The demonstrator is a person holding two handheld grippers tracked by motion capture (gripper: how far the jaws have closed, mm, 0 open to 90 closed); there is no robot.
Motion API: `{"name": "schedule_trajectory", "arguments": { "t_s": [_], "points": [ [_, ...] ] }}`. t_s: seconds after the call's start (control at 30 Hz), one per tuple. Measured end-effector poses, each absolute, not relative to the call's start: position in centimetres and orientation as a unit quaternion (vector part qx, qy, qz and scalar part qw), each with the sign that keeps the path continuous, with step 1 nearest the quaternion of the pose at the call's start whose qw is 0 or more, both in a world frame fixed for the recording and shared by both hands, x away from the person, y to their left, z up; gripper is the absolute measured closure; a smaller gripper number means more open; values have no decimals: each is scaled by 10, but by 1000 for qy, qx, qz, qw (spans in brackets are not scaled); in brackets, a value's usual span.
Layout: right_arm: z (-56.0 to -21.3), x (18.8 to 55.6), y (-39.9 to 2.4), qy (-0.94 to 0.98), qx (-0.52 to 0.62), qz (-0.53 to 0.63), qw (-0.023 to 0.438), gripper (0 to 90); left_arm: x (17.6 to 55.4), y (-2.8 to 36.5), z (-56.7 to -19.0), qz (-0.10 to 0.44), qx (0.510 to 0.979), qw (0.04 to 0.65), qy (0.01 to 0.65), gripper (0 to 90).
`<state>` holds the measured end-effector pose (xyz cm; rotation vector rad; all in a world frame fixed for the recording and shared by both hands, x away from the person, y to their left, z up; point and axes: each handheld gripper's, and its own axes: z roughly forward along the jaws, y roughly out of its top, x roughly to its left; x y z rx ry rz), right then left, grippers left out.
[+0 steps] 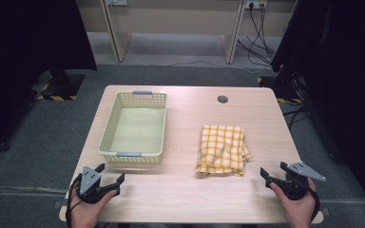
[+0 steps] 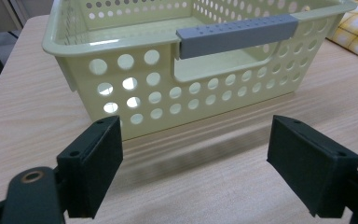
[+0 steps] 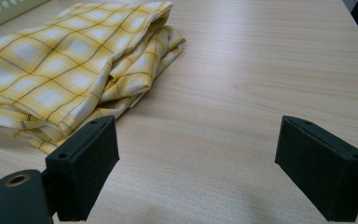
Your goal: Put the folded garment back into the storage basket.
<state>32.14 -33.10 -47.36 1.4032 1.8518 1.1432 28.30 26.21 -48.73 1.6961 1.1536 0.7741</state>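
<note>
Yellow checked folded cloth (image 1: 222, 150) lying right of pale yellow perforated plastic basket (image 1: 134, 124), long axis front-to-back; nearer right gripper (image 1: 276, 174), forward-left of it. Both right and left gripper (image 1: 110, 176) wide open, empty.

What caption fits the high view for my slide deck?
Two open grippers, left and right, rest near a basket and folded yellow cloth on a table.
</note>
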Motion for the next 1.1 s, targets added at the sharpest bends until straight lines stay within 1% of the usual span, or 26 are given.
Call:
{"name": "schedule_trajectory", "arguments": {
  "t_s": [0.2, 0.3, 0.47, 0.6, 0.83, 0.9, 0.93, 1.0, 1.03, 1.07, 1.1],
  "points": [
    [-473, 321, -330, 691, 518, 422, 275, 136, 283, 261, -487, 307, 694, 457, 465, 180],
    [-471, 321, -329, 693, 517, 420, 276, 136, 282, 260, -487, 294, 694, 461, 467, 179],
    [-466, 323, -329, 692, 518, 422, 276, 135, 278, 250, -479, 285, 704, 465, 455, 178],
    [-463, 326, -327, 694, 517, 420, 273, 135, 276, 235, -466, 268, 711, 480, 438, 179],
    [-452, 333, -326, 697, 513, 419, 274, 133, 272, 216, -451, 256, 718, 495, 416, 184],
    [-449, 336, -324, 700, 511, 417, 274, 132, 270, 203, -445, 245, 730, 498, 398, 185],
    [-448, 338, -323, 702, 510, 416, 273, 132, 270, 203, -445, 245, 730, 498, 398, 185],
    [-445, 342, -321, 705, 508, 413, 272, 131, 271, 188, -441, 230, 743, 502, 378, 186],
    [-443, 344, -319, 707, 506, 413, 271, 131, 271, 188, -441, 230, 743, 502, 378, 187],
    [-441, 346, -317, 709, 503, 412, 271, 131, 273, 177, -438, 221, 750, 504, 366, 187],
    [-441, 346, -317, 709, 503, 412, 271, 131, 273, 177, -438, 221, 750, 504, 366, 188]
  ]
}}
